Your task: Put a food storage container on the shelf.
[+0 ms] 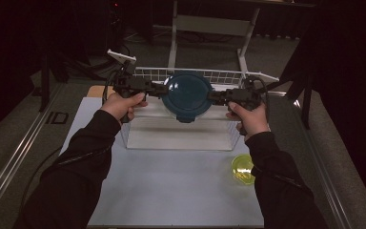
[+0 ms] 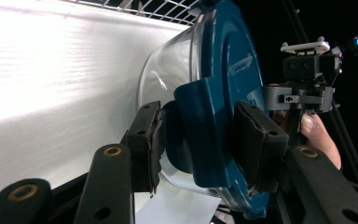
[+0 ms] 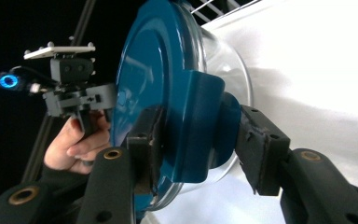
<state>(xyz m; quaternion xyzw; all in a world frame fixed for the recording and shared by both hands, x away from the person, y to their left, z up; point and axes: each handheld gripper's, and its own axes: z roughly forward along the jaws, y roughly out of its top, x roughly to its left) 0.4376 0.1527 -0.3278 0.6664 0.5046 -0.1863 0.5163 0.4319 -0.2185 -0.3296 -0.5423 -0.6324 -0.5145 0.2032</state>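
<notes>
Above the far counter [image 1: 171,191], left tool [image 1: 164,89] and right tool [image 1: 213,97] grip the tub's [image 1: 188,95] blue lid clips, jaws half-open; lid not yet off.

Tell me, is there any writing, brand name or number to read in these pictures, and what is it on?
"ID": large pale letters lying sideways on the grey floor strip left of the white table.
Blue-lidded glass container: nothing readable on lid or latches.
Left gripper and right gripper: no legible label.
Yellow bowl: no marking.
</notes>
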